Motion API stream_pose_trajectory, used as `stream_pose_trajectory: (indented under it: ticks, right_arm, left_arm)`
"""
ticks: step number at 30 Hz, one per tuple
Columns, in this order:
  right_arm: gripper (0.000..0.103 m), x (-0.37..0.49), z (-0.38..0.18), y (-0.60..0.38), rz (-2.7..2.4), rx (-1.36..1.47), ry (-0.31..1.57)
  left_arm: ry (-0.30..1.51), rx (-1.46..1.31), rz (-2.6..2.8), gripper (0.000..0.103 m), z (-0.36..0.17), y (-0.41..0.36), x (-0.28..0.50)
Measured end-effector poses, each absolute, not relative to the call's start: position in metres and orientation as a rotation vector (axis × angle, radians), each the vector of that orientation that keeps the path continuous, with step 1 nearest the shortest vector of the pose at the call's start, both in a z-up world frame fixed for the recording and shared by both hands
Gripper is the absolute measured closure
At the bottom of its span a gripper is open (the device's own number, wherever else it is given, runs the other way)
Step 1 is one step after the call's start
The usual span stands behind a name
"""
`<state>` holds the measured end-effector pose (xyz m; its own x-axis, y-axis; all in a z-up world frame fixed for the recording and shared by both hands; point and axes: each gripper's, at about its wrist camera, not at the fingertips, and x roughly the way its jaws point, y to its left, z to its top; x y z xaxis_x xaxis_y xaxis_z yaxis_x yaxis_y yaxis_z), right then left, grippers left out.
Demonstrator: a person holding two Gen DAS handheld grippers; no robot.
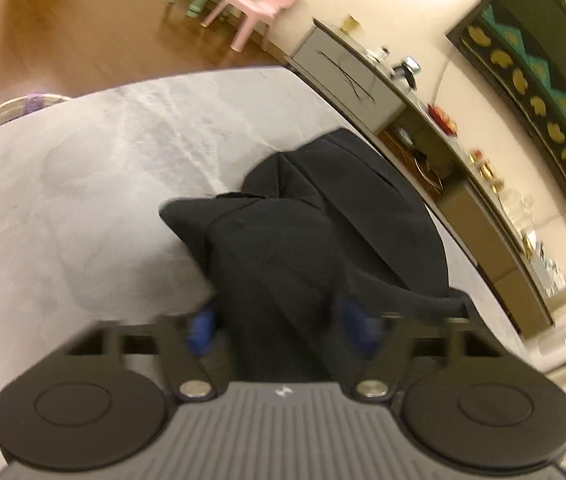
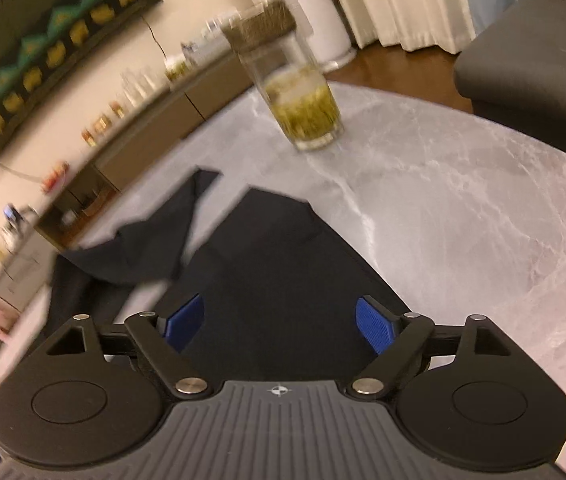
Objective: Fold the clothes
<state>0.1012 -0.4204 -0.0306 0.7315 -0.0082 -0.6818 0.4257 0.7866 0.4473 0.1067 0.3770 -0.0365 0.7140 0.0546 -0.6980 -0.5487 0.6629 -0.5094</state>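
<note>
A black garment [image 1: 315, 236] lies bunched on a grey marble table [image 1: 83, 184]. My left gripper [image 1: 283, 328] is open, its blue pads [image 1: 203, 330] on either side of a raised fold of the cloth that runs between them. In the right wrist view the same garment [image 2: 275, 280] lies partly flat, with a loose flap [image 2: 151, 240] lifted to the left. My right gripper [image 2: 281, 324] is open just above the flat part, blue pads [image 2: 375, 328] wide apart with nothing held.
A glass of green tea [image 2: 303, 96] stands on the table beyond the garment. A long sideboard [image 1: 463, 184] with small items runs along the wall. Pink [image 1: 259, 8] and green chairs stand on the wood floor. A dark sofa [image 2: 535, 64] is at the right.
</note>
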Motion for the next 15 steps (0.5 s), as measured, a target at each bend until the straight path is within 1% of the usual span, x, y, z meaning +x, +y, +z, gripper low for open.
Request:
stream_pose_trajectory:
  ticks: [1,2,3,4,6,8,9,10,12,13,15]
  right_arm:
    - [0.018,0.105,-0.033,-0.418,-0.260,0.613,0.733]
    - [0.019,0.111,-0.035,-0.414,-0.260,0.574,0.749]
    - [0.021,0.117,-0.038,-0.409,-0.261,0.533,0.763]
    - [0.033,0.123,-0.038,-0.403,-0.262,0.474,0.766]
    - [0.050,0.134,-0.040,-0.388,-0.263,0.343,0.777]
    - [0.054,0.139,-0.042,-0.379,-0.274,0.259,0.778]
    - [0.056,0.141,-0.043,-0.378,-0.285,0.233,0.780]
    - [0.056,0.142,-0.043,-0.378,-0.298,0.213,0.784]
    - [0.056,0.144,-0.043,-0.381,-0.332,0.193,0.789]
    - [0.056,0.146,-0.043,-0.383,-0.345,0.185,0.791]
    - [0.056,0.148,-0.044,-0.386,-0.359,0.174,0.793]
  left_arm:
    - [0.716,-0.771,0.347,0.089,-0.036,0.378,0.114]
    - [0.706,-0.752,0.316,0.097,-0.029,0.379,0.125]
    - [0.693,-0.731,0.285,0.097,-0.021,0.380,0.136]
    - [0.647,-0.686,0.256,0.098,-0.004,0.377,0.148]
    - [0.474,-0.631,0.135,0.099,0.048,0.368,0.159]
    - [0.264,-0.600,-0.017,0.099,0.102,0.357,0.151]
    - [0.162,-0.577,-0.089,0.099,0.123,0.351,0.135]
    - [0.092,-0.570,-0.137,0.099,0.132,0.349,0.117]
    - [0.077,-0.605,-0.139,0.098,0.122,0.354,0.082]
    - [0.138,-0.636,-0.081,0.097,0.104,0.360,0.071]
    - [0.312,-0.778,0.089,0.090,0.048,0.383,0.053]
